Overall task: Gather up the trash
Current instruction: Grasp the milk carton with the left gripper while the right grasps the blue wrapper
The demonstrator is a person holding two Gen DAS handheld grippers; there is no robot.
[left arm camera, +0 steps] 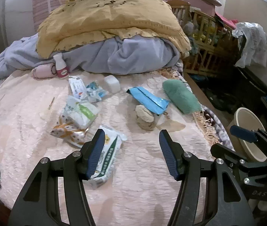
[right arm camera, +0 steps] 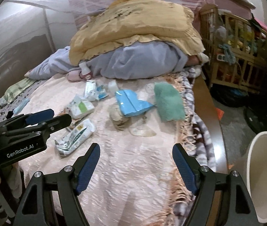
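Trash is scattered over the bed (right arm camera: 133, 169). A white-green packet (left arm camera: 107, 154) is laid nearest, its long axis running from the near edge toward the pillows. The left tongs (left arm camera: 131, 154) and right tongs (right arm camera: 136, 167) are held open, empty. A bin (right arm camera: 265, 175) is seen tilted beside the bed; its contents cannot be told.

Dim, slightly blurred, fisheye-warped edges.
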